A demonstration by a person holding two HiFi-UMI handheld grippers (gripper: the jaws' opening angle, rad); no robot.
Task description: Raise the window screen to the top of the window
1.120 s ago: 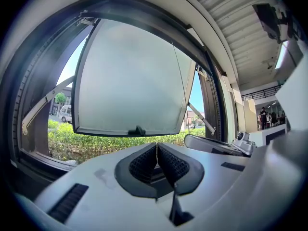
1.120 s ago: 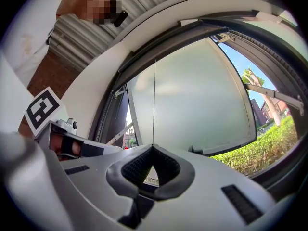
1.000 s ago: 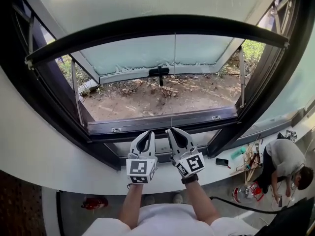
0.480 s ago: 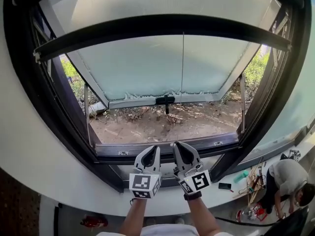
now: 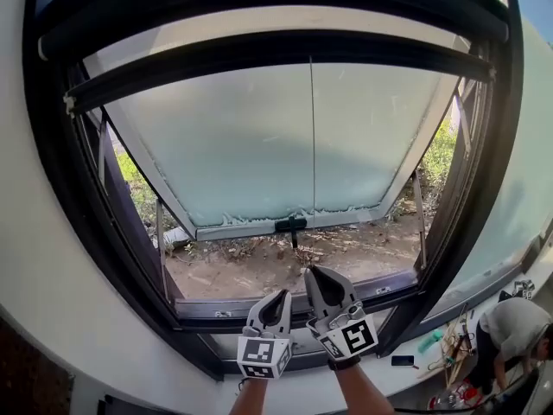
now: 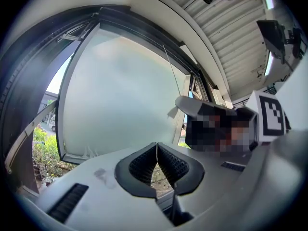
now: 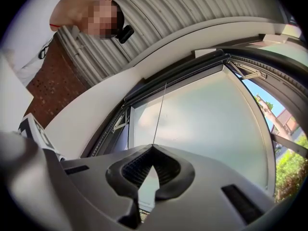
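left gripper (image 5: 281, 297) and right gripper (image 5: 318, 273) both clamped shut on thin cord (image 5: 312, 145) hanging from dark crossbar (image 5: 216, 52); cord faint against frosted pane (image 5: 242, 162), untraceable below jaws.

1. Window frame (image 5: 52, 232): dark, matt, metal-looking.
2. Pane (image 5: 259, 145) inside frame: frosted, smooth.
3. Cord (image 5: 312, 145) across frame: fine pale thread.
4. My left gripper (image 6: 156, 148), below frame: matt grey plastic; pads (image 6: 139, 165) black, ribbed.

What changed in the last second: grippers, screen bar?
Both grippers rose against the lower window frame, the right gripper further than the left gripper. The screen bar climbed, nearer the top housing. Unchanged: both stay shut on the thin pull cord; the glass sash stays open.
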